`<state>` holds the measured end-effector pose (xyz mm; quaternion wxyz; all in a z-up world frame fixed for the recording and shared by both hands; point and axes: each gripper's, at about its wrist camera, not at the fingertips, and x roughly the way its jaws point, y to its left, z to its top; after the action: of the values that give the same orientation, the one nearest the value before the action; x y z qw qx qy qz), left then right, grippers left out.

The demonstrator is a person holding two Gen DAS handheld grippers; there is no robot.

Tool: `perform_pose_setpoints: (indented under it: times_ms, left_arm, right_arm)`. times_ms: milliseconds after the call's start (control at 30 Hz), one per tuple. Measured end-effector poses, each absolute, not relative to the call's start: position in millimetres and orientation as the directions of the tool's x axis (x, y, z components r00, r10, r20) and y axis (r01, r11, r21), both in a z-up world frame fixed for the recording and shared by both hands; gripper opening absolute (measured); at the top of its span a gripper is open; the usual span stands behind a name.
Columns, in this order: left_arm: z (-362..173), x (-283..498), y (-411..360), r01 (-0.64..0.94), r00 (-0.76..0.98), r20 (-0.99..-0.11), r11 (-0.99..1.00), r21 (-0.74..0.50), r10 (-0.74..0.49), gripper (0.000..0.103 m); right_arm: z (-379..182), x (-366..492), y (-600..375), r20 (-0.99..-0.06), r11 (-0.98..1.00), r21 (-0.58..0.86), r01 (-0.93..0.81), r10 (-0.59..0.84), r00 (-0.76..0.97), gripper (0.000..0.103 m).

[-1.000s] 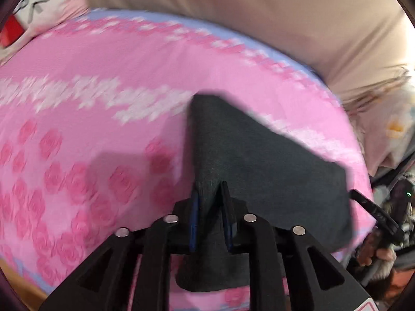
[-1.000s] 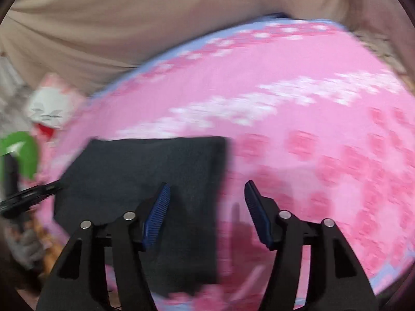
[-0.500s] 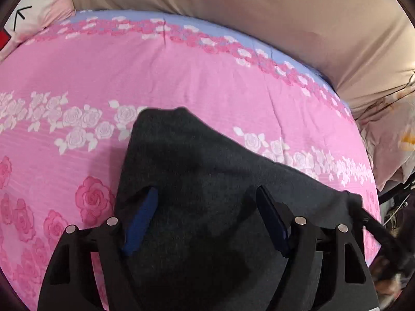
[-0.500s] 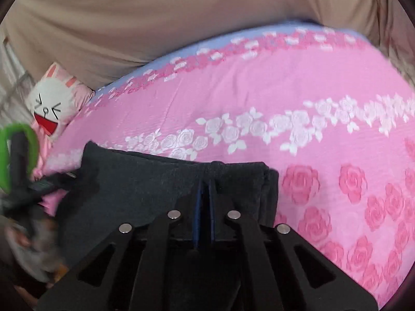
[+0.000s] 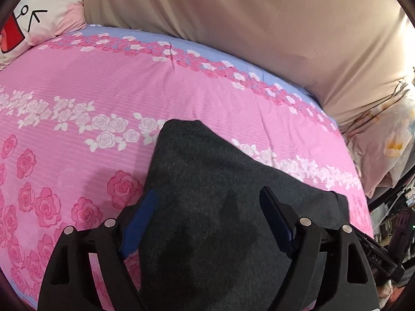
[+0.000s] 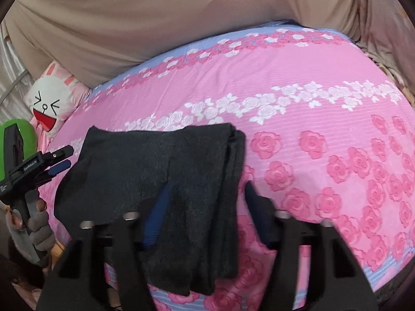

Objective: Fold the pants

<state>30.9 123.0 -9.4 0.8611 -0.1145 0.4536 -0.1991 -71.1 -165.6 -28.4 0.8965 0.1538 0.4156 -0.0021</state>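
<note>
The dark grey pants [image 5: 207,207] lie folded into a thick stack on the pink rose bedsheet [image 5: 103,90], near the bed's front edge. My left gripper [image 5: 207,210] is open and empty, jaws spread above the stack. In the right wrist view the pants [image 6: 160,171] show stacked layered edges on their right side. My right gripper [image 6: 205,202] is open and empty, hovering over the stack's right part. The left gripper [image 6: 59,160] shows there at the far left, beside the pants.
A beige fabric wall [image 5: 259,26] runs behind the bed. A cartoon bunny pillow [image 6: 52,103] sits at the bed's left end. Floral bedding [image 5: 394,140] and clutter lie off the right end. The sheet [image 6: 324,103] stretches bare to the right of the pants.
The right gripper, shut on the pants' edge half a second ago, has opened and let go. The left gripper stays open and has drawn back slightly. The pants rest flat.
</note>
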Motion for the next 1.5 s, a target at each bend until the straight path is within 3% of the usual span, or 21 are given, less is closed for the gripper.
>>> perform_pose_setpoints:
  times_ms: [133,233,333,433,500,633,700,767,833,933,1067,1167,1267,1400,1500]
  left_arm:
    - [-20,34,117,0.204,0.502,-0.761,0.912,-0.357,-0.411,0.079]
    - [-22,33,115,0.198,0.519,-0.759,0.919,-0.341,-0.393,0.079]
    - [-31,31,105,0.198,0.537,-0.768,0.937,-0.288,-0.349,0.082]
    - [-30,28,97,0.206,0.553,-0.777,0.953,-0.222,-0.3,0.083]
    - [-21,25,102,0.209,0.55,-0.769,0.945,-0.253,-0.328,0.082]
    - [12,24,104,0.221,0.615,-0.711,0.94,-0.259,-0.34,0.083]
    - [13,41,99,0.198,0.618,-0.722,0.951,-0.239,-0.31,0.086]
    - [-8,74,97,0.145,0.549,-0.787,0.959,-0.242,-0.281,0.085]
    - [-30,98,101,0.09,0.455,-0.838,0.952,-0.293,-0.301,0.083]
    - [-27,98,108,0.068,0.488,-0.826,0.956,-0.285,-0.281,0.083]
    - [-31,100,109,0.063,0.483,-0.824,0.95,-0.305,-0.296,0.085]
    - [-21,87,127,0.062,0.498,-0.794,0.928,-0.367,-0.348,0.084]
    - [1,59,148,0.111,0.549,-0.759,0.931,-0.349,-0.35,0.085]
    - [11,8,157,0.222,0.539,-0.737,0.912,-0.344,-0.409,0.085]
    - [6,-16,146,0.309,0.498,-0.74,0.89,-0.336,-0.452,0.085]
  right_arm:
    - [-4,-69,-152,-0.704,0.977,0.194,0.087,0.077,0.706,0.01]
    - [21,-81,-151,-0.648,0.983,0.174,0.062,0.067,0.759,0.01]
    - [-24,-62,-166,-0.745,0.981,0.157,0.111,0.044,0.665,0.015]
    - [-30,-67,-185,-0.731,0.944,0.287,0.165,0.104,0.674,0.022]
    - [3,-78,-179,-0.677,0.958,0.214,0.191,0.005,0.736,0.021]
    - [33,-74,-159,-0.634,0.969,0.236,0.074,0.096,0.767,0.014]
    - [17,-55,-149,-0.663,0.973,0.23,0.029,0.135,0.736,0.013]
    - [-19,-28,-153,-0.742,0.98,0.183,0.08,0.085,0.665,0.012]
    - [-28,-23,-166,-0.725,0.953,0.286,0.102,0.145,0.674,0.011]
    - [7,-42,-157,-0.684,0.962,0.264,0.074,0.133,0.718,0.014]
    - [-27,-23,-162,-0.753,0.969,0.234,0.081,0.128,0.646,0.012]
    - [-12,-36,-167,-0.727,0.949,0.294,0.112,0.147,0.67,0.013]
    - [13,-46,-156,-0.7,0.966,0.251,0.057,0.14,0.701,0.018]
    - [36,-20,-122,-0.674,0.932,0.338,-0.134,0.339,0.656,0.02]
    - [34,22,-81,-0.686,0.882,0.379,-0.279,0.47,0.556,0.037]
